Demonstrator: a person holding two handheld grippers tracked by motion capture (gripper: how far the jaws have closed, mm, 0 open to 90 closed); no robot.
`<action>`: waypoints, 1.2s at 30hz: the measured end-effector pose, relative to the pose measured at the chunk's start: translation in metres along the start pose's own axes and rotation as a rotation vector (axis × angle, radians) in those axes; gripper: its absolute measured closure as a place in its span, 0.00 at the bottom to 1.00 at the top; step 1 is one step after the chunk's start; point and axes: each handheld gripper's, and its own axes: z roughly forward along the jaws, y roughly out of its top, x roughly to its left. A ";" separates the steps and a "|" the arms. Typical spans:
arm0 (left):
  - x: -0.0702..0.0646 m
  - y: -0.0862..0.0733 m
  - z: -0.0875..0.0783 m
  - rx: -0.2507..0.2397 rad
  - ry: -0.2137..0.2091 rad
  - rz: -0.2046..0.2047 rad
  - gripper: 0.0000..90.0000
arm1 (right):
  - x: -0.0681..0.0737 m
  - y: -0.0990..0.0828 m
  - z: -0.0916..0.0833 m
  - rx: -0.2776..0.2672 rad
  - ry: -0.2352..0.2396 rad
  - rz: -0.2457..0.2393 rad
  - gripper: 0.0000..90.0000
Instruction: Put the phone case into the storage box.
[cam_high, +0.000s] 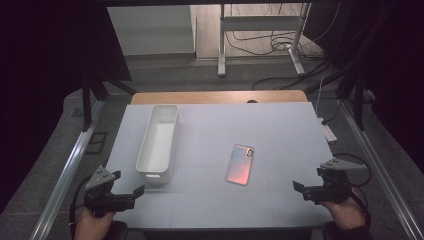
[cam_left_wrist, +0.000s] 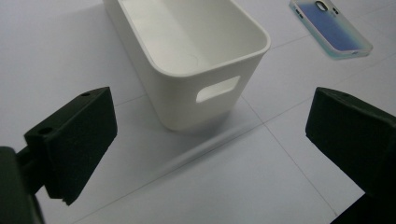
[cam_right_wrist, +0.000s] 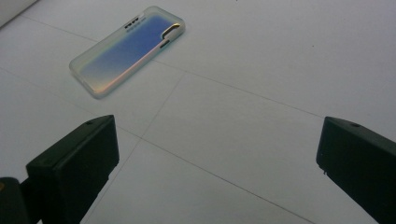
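Observation:
A long white plastic bin (cam_high: 159, 142) lies empty on the left half of the white table (cam_high: 280, 125); its near end with a handle slot (cam_left_wrist: 217, 88) faces my left gripper. An iridescent phone case (cam_high: 240, 164) lies flat near the table's middle, right of the bin. My left gripper (cam_high: 131, 194) hovers at the front left corner, just short of the bin's near end, jaws wide open and empty. Over the front right edge my right gripper (cam_high: 301, 190) is held open with nothing between its jaws, pointing toward the phone case (cam_right_wrist: 126, 50). The phone case (cam_left_wrist: 330, 28) also lies beyond the bin.
A wooden strip (cam_high: 220, 96) borders the table's far edge. Metal rails (cam_high: 65, 175) run along both sides. A white power strip (cam_high: 329, 133) lies off the right side. Cables and a stand's legs (cam_high: 260, 45) are on the floor behind.

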 end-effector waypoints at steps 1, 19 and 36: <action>0.000 0.000 0.000 -0.001 -0.001 -0.001 0.03 | 0.000 0.000 0.000 0.004 -0.001 -0.004 0.00; 0.001 -0.001 -0.001 -0.010 -0.009 -0.006 0.03 | 0.003 0.011 0.010 0.036 0.037 -0.033 0.00; 0.000 0.000 -0.001 -0.009 -0.007 -0.003 0.03 | 0.009 0.027 0.027 0.035 0.082 -0.084 0.00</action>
